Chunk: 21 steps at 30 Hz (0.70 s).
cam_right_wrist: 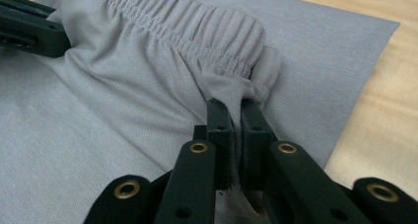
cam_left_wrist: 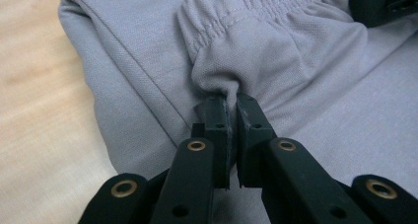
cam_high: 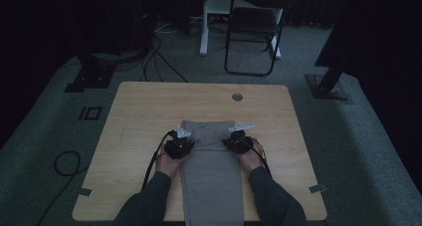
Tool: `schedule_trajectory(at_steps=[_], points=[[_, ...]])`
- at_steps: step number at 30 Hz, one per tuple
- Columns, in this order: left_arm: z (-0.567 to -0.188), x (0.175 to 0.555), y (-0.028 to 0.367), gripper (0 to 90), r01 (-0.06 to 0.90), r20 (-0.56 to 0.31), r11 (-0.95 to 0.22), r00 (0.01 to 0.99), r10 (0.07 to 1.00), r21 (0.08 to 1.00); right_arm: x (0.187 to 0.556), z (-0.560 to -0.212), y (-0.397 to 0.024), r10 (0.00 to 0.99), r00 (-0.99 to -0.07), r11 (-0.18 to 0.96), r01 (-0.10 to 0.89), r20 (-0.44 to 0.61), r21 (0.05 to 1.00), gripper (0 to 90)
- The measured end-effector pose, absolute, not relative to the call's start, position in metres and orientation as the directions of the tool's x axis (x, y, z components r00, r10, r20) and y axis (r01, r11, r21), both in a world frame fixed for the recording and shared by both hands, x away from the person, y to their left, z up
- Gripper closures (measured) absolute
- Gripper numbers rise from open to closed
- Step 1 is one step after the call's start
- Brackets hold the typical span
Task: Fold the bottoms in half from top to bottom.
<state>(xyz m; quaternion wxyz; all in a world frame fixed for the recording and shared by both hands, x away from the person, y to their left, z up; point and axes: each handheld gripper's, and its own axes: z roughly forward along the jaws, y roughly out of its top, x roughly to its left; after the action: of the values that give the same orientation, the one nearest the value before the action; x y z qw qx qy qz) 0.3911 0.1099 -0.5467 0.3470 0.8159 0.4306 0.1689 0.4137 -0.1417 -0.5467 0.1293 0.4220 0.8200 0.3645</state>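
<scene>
Grey trousers (cam_high: 211,161) lie folded lengthwise on the wooden table (cam_high: 139,111), running from the middle down past the near edge. Their elastic waistband (cam_left_wrist: 256,7) is doubled back over the legs. My left gripper (cam_high: 183,142) is shut on the waistband's left end (cam_left_wrist: 222,83), with cloth pinched between its pads. On the other side my right gripper (cam_high: 238,140) is shut on the waistband's right end (cam_right_wrist: 246,88). Both grippers hover low over the fabric, facing each other across the trousers. Each gripper view catches the other gripper's black jaw at its top corner.
A round cable grommet (cam_high: 237,97) sits near the table's far edge. Beyond the table stand a dark folding chair (cam_high: 251,32) and a white desk leg (cam_high: 203,22). Cables trail over the carpet at left (cam_high: 64,164). Bare tabletop lies on both sides of the trousers.
</scene>
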Motion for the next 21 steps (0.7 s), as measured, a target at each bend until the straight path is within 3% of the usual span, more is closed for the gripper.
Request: schedule_trajectory(at_steps=[12, 21], points=[[-0.546, 0.439, 0.105, 85.4, 0.569, 0.056, -0.416, 0.543, 0.838, 0.709, 0.463, -0.545, -0.132, 0.828, -0.554, 0.343, 0.628, 0.091, 0.699, 86.5], [-0.544, 0.469, 0.098, 85.4, 0.610, 0.058, -0.379, 0.478, 0.876, 0.696, 0.496, -0.543, -0.125, 0.872, -0.478, 0.289, 0.675, 0.105, 0.679, 86.4]])
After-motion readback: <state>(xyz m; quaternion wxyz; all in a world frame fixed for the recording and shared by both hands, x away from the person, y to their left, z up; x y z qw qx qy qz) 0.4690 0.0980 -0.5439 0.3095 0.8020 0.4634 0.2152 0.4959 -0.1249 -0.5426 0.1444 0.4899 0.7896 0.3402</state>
